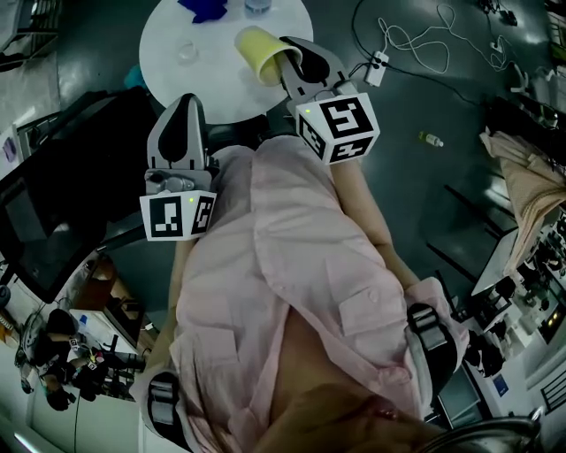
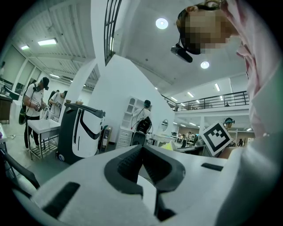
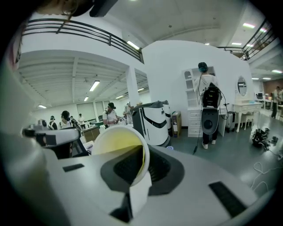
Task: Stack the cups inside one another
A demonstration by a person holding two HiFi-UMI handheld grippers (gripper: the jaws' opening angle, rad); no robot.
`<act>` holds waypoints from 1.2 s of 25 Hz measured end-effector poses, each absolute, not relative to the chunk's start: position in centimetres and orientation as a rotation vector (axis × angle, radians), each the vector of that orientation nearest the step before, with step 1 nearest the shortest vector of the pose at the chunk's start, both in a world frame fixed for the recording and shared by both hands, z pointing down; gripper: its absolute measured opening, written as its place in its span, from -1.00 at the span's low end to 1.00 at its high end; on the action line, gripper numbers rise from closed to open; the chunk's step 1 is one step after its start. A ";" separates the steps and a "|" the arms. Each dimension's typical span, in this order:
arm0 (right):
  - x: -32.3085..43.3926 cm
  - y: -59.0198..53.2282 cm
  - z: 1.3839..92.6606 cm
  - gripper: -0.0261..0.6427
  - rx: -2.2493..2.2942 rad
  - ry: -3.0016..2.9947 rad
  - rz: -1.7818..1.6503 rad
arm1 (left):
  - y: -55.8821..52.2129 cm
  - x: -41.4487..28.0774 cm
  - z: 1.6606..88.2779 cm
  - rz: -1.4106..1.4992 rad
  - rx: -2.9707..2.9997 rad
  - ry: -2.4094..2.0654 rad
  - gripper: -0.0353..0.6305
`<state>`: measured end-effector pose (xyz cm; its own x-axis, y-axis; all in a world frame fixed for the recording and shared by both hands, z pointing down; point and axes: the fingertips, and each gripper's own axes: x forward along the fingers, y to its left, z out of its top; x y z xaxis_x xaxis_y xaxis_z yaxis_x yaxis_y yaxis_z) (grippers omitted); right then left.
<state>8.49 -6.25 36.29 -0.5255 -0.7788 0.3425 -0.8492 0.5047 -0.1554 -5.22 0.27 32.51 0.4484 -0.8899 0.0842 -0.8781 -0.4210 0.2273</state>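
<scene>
A yellow cup is held on its side by its rim in my right gripper, which is shut on it above the near edge of the round white table. In the right gripper view the yellow cup has its mouth towards the camera, with its wall pinched between the jaws. My left gripper is shut with nothing in it, raised off the table's near edge. The left gripper view has the jaws closed together and pointing out into the room. A clear cup stands on the table.
A blue object and a clear container sit at the table's far edge. White cables and a small bottle lie on the dark floor at right. People stand around a white machine in the room.
</scene>
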 end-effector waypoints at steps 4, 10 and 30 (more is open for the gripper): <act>9.4 -5.2 34.5 -0.80 1.419 -2.564 0.429 | 0.2 -5.0 32.6 -0.077 2.465 -1.535 -0.85; 11.8 -3.2 32.2 -0.80 1.501 -2.598 0.403 | 0.2 -4.1 31.7 -0.109 2.479 -1.519 -0.85; 14.0 1.0 33.5 -0.80 1.532 -2.599 0.473 | 2.3 -3.0 32.0 -0.119 2.505 -1.549 -0.85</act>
